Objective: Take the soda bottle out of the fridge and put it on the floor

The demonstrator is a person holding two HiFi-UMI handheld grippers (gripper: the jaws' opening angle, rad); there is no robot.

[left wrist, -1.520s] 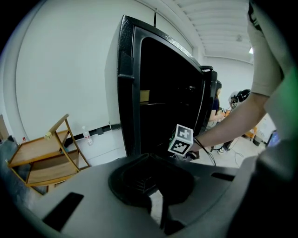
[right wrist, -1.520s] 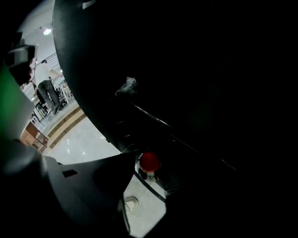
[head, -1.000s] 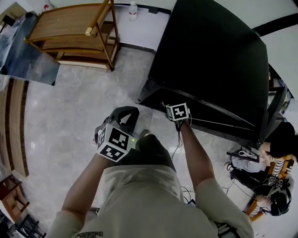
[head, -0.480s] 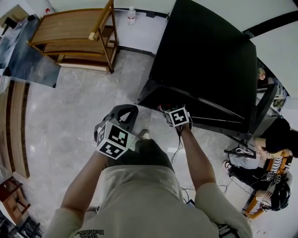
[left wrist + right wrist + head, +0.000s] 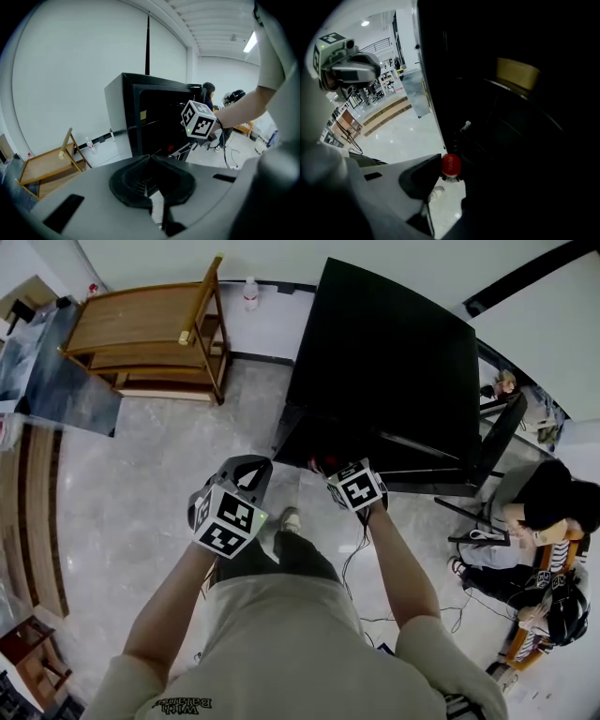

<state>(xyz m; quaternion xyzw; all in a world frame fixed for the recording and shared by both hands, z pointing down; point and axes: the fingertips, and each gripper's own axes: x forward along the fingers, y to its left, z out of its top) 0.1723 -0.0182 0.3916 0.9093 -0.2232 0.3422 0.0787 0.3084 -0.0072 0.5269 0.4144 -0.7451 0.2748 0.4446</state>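
Right of centre, against the dark front of the black fridge (image 5: 394, 362), my right gripper (image 5: 452, 174) is clamped on the soda bottle (image 5: 451, 165). Its red cap shows between the jaws, and I can hardly make out its dark body against the fridge. My left gripper (image 5: 150, 158) hangs just left of it over the pale floor (image 5: 122, 484), jaws closed together on nothing.

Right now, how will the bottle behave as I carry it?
The right gripper holds the bottle by its red cap, so it probably swings. The round cap may slip or twist. Its body is lost in the dark, so weight is unclear.
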